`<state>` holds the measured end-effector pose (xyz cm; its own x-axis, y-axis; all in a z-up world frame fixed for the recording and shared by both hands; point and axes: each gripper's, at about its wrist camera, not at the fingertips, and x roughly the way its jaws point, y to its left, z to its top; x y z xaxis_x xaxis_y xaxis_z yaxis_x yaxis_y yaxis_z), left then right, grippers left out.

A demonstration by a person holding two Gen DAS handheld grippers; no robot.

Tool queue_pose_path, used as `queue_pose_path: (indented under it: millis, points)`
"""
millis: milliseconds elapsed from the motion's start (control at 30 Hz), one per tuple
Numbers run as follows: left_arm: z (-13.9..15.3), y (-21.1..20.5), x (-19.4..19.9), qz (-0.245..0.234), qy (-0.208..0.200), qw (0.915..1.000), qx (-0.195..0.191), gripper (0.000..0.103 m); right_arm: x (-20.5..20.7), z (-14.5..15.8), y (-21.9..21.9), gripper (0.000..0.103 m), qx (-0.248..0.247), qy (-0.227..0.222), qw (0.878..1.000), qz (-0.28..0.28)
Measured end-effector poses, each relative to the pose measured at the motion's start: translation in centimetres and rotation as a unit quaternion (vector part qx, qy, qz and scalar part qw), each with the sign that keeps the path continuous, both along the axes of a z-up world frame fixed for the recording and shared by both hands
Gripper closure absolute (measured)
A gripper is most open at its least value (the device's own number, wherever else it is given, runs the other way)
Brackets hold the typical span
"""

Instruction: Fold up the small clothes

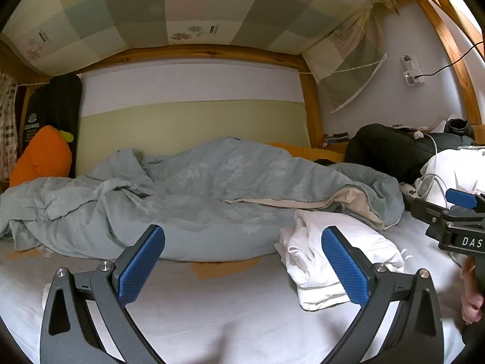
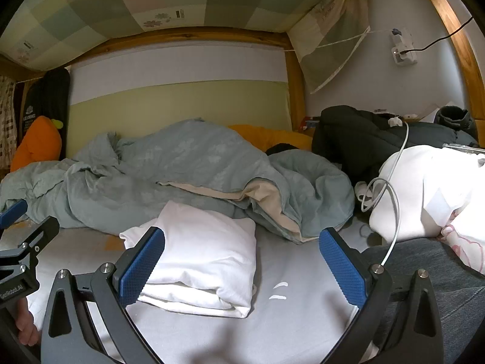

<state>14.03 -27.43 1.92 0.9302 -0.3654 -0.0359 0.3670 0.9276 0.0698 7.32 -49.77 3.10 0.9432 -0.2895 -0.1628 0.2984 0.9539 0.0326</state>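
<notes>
- White folded garment [image 2: 200,261] lies flat on the sheet [image 2: 288,327], long axis running away from me toward the blue-grey duvet [image 2: 188,166].
- My left gripper [image 1: 242,267] and right gripper [image 2: 242,265] both gape wide, empty.

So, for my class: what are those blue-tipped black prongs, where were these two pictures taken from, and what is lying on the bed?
Each picture comes from a camera mounted on a hand-held tool, looking along its two blue-padded fingers. The left tool and the right tool are both open and hold nothing. On the white bed sheet lies a folded white garment, with a rumpled grey-blue duvet behind it. An orange carrot-shaped plush cushion leans at the far left. To the right are a black padded jacket and a white charging cable.
</notes>
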Motion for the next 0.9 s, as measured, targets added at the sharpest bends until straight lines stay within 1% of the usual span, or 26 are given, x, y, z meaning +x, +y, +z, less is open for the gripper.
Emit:
queue_pose_path:
  millis: [900]
  points:
    - [-0.01,0.39,0.25,0.0,0.008,1.0,0.0,0.0,0.22,-0.1,-0.12,0.001,0.0,0.003,1.0,0.002]
